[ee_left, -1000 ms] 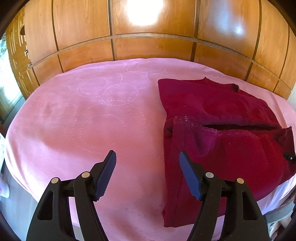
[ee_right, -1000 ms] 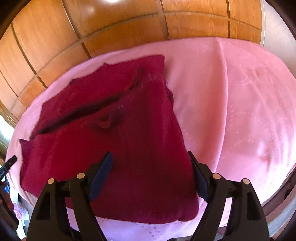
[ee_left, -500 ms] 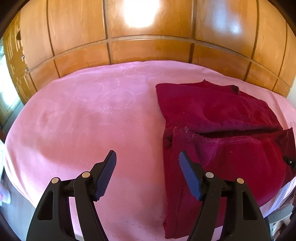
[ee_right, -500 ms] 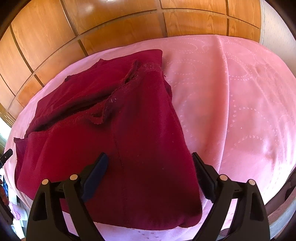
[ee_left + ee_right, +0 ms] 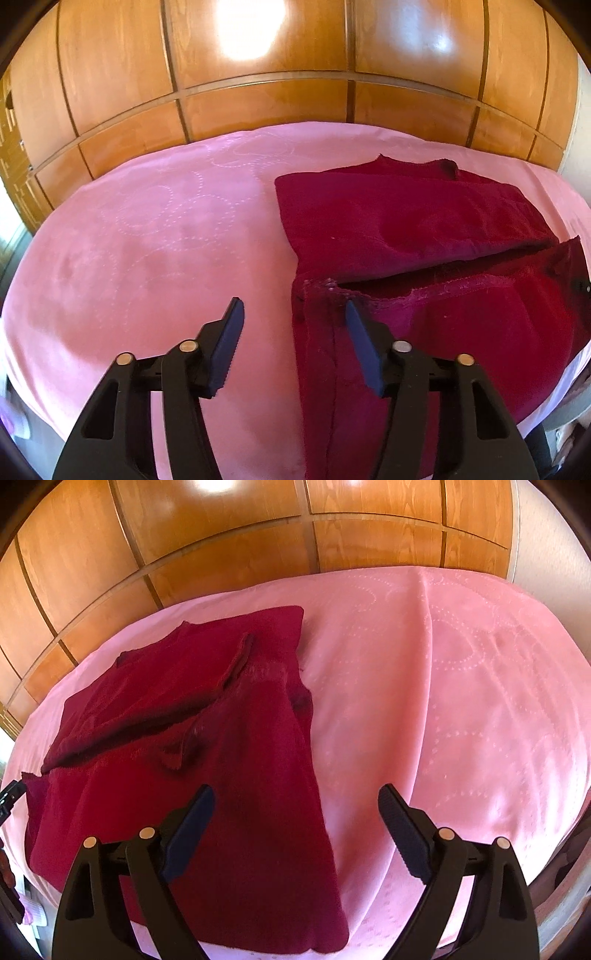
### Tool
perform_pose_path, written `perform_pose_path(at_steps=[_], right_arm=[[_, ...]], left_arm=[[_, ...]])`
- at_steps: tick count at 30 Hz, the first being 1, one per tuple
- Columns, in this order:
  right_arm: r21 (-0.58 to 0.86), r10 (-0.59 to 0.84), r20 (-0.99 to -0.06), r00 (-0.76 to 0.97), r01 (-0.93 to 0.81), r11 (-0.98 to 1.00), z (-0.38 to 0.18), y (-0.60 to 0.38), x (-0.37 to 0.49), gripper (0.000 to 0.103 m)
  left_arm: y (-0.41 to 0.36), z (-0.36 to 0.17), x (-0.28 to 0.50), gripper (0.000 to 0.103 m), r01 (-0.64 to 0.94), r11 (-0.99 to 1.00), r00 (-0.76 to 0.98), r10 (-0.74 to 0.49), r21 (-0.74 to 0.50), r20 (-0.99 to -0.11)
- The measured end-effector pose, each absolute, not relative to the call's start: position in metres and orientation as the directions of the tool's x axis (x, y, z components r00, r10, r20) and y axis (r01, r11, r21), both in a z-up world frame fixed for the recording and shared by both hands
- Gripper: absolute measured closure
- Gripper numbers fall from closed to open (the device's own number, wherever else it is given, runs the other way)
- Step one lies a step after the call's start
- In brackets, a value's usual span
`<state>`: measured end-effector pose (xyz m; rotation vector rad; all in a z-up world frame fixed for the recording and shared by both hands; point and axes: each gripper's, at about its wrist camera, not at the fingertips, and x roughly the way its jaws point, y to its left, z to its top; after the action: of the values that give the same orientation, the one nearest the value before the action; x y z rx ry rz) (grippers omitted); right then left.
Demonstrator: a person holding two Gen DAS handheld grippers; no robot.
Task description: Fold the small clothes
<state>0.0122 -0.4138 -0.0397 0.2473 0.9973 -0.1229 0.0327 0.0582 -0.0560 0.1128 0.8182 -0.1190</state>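
A dark red garment (image 5: 406, 221) lies partly folded on the pink bedspread (image 5: 147, 258), its near half doubled over the far half. My left gripper (image 5: 293, 325) hovers over the garment's left edge at the fold. Its jaws are closing, with that edge showing between them, and the pads do not press on the cloth. In the right wrist view the garment (image 5: 221, 738) fills the left half. My right gripper (image 5: 295, 797) stands wide open above the garment's right edge, holding nothing.
Wooden wardrobe panels (image 5: 258, 103) rise just behind the bed. The pink bedspread (image 5: 461, 701) stretches bare to the right of the garment and drops off at the near edge. A black gripper part (image 5: 11, 794) pokes in at the far left.
The left gripper's jaws have narrowed and it has slid right, over the garment's left edge. The right gripper has opened a little wider and shifted right, over the garment's right edge.
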Motion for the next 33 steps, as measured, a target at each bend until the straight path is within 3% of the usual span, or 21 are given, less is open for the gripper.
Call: perform_pose_path(at_steps=[4, 14, 19, 24, 29, 32, 33], right_arm=[[0.133, 0.004, -0.839, 0.545, 0.197, 0.971, -0.038, -0.413, 0.021, 0.013], [0.117, -0.001, -0.833, 0.553, 0.177, 0.977, -0.036, -0.413, 0.046, 0.014], [0.126, 0.015, -0.833, 0.553, 0.164, 0.979, -0.038, -0.414, 0.052, 0.019], [0.145, 0.033, -0.825, 0.564, 0.155, 0.977, -0.031, -0.420, 0.042, 0.020], [0.154, 0.036, -0.819, 0.572, 0.159, 0.975, -0.029, -0.428, 0.040, 0.031], [0.177, 0.056, -0.819, 0.571, 0.158, 0.971, -0.033, -0.428, 0.048, 0.044], [0.174, 0.059, -0.826, 0.561, 0.155, 0.972, -0.036, -0.427, 0.053, 0.055]], left_arm=[[0.054, -0.060, 0.038, 0.053, 0.167, 0.984, 0.670, -0.070, 0.058, -0.739], [0.044, -0.066, 0.046, 0.093, 0.202, 0.978, 0.661, -0.097, 0.052, -0.744], [0.046, -0.063, 0.043, 0.095, 0.214, 0.977, 0.675, -0.130, 0.024, -0.726], [0.062, -0.056, 0.030, 0.095, 0.219, 0.968, 0.682, -0.241, -0.122, -0.690], [0.077, -0.055, 0.019, 0.095, 0.227, 0.943, 0.677, -0.332, -0.242, -0.657], [0.082, -0.055, 0.019, 0.095, 0.222, 0.932, 0.673, -0.358, -0.286, -0.647], [0.082, -0.054, 0.019, 0.095, 0.228, 0.927, 0.668, -0.370, -0.296, -0.645]])
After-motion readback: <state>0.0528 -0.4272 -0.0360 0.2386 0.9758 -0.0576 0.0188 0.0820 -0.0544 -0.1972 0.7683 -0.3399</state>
